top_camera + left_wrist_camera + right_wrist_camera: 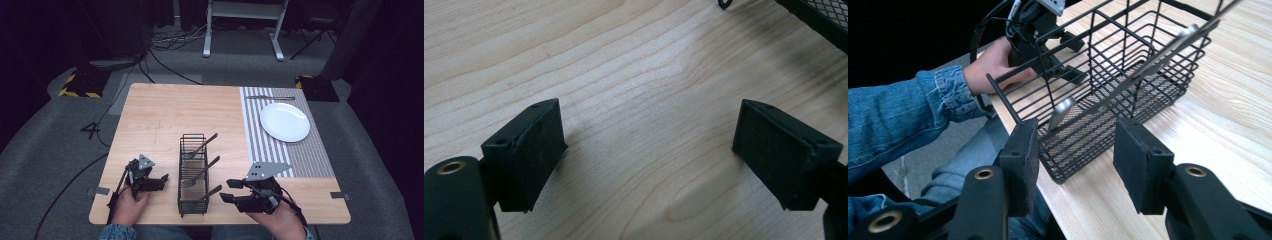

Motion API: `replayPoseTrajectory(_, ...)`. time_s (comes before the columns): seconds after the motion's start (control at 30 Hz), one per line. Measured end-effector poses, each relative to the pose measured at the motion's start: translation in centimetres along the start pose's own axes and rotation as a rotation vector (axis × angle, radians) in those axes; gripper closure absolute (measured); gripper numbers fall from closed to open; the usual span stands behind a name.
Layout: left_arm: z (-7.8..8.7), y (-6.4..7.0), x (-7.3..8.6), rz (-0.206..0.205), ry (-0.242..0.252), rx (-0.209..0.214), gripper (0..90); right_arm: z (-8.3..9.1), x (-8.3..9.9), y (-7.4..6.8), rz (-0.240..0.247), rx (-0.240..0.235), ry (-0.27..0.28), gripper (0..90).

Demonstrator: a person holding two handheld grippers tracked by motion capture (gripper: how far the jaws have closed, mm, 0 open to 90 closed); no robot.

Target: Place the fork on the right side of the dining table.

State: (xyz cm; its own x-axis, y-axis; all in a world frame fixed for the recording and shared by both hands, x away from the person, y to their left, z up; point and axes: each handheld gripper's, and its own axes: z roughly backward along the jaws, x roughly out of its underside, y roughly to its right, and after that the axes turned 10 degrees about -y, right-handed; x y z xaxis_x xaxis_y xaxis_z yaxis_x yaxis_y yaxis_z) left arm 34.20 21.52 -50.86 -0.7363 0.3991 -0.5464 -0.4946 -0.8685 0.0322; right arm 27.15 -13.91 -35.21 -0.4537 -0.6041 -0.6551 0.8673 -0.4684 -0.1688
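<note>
Your left claw (649,145) is wide open over the pale wooden table (634,65), holding nothing. Your right claw (1075,160) is open too, empty, beside the black wire basket (1108,95).

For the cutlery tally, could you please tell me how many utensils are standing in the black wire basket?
3: one in the far compartment, one in the middle, one nearest the person. The mesh may hide others.

It looked like a lab or recording studio staged as a dining spot. Beyond the grippers, dark curtains (385,75) closed in the wooden table (160,115), cables (165,45) trailed over grey carpet (45,145), and hazard-striped weights (80,85) and a white desk frame (245,25) stood farther off.
</note>
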Motion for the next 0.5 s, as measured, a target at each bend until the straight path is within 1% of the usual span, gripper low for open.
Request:
replayPoseTrajectory(0.2, 0.0, 0.0, 0.0, 0.000, 0.000, 0.000, 13.3, -0.7, -0.5, 0.0, -0.005, -0.040, -0.013, 56.6)
replayPoseTrajectory(0.27, 0.0, 0.0, 0.0, -0.001, 0.000, 0.000, 13.3, -1.0, -0.6, 0.1, -0.005, -0.045, -0.018, 60.0)
replayPoseTrajectory(0.43, 0.0, 0.0, 0.0, -0.001, 0.000, 0.000, 13.3, -1.6, -0.8, 0.5, -0.033, -0.095, -0.016, 67.4)
replayPoseTrajectory(0.5, 0.0, 0.0, 0.0, -0.003, -0.002, 0.000, 13.3, -1.9, -0.8, 0.6, -0.034, -0.095, -0.023, 71.9)
